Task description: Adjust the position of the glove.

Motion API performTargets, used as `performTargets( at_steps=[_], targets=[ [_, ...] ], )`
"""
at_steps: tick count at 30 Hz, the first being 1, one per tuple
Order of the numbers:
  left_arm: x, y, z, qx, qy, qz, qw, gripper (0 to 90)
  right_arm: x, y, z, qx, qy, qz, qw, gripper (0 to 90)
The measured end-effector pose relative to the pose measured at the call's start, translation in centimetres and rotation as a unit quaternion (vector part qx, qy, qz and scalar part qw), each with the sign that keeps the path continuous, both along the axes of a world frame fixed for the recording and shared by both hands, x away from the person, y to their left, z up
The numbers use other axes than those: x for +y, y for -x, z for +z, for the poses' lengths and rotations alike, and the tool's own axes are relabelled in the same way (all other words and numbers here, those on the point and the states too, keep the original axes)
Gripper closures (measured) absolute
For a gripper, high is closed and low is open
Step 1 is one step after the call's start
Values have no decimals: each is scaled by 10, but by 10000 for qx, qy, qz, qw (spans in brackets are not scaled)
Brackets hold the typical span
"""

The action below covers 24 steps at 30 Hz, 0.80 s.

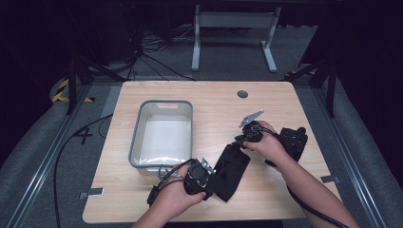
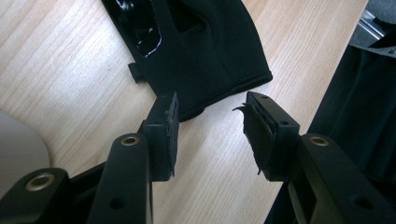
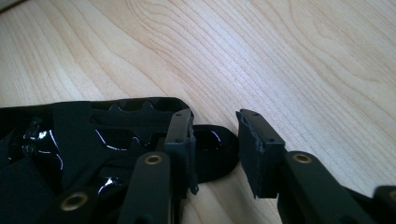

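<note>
**Both grippers at black glove, pre-grasp**

Black glove [image 1: 231, 172] lies flat near table [image 1: 285, 95] centre, right of grey bin [image 1: 163, 135]. Left gripper [image 2: 212, 135] and right gripper [image 3: 215, 149] both open, empty, at opposite ends. Next, probably: close on fabric edges.

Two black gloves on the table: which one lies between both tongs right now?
The near glove, stretched diagonally between the left tongs and right tongs. The other glove lies behind the right hand, untouched.
</note>
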State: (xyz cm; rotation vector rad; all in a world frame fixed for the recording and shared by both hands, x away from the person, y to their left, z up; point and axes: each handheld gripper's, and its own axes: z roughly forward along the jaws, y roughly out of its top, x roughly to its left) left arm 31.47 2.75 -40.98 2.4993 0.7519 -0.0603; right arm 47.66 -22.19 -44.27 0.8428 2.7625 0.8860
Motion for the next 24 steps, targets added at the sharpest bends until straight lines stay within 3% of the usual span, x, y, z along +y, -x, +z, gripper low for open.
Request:
performTargets(
  at_steps=[4,11,19,24],
  targets=[
    [-4,-1,-3,-43,35,123,9999,523,-2,-2,-1,135,-62,9,9999,761],
    [-14,-2,-9,-72,82,291,9995,500,0,0,0,104,-6,91,9999,813],
    [-37,-2,-29,20,-173,181,9997,496,-1,0,0,126,-30,56,9999,814],
    [-44,-1,-30,-36,-365,228,9991,497,-1,2,-1,80,-62,39,9999,814]
  ],
)
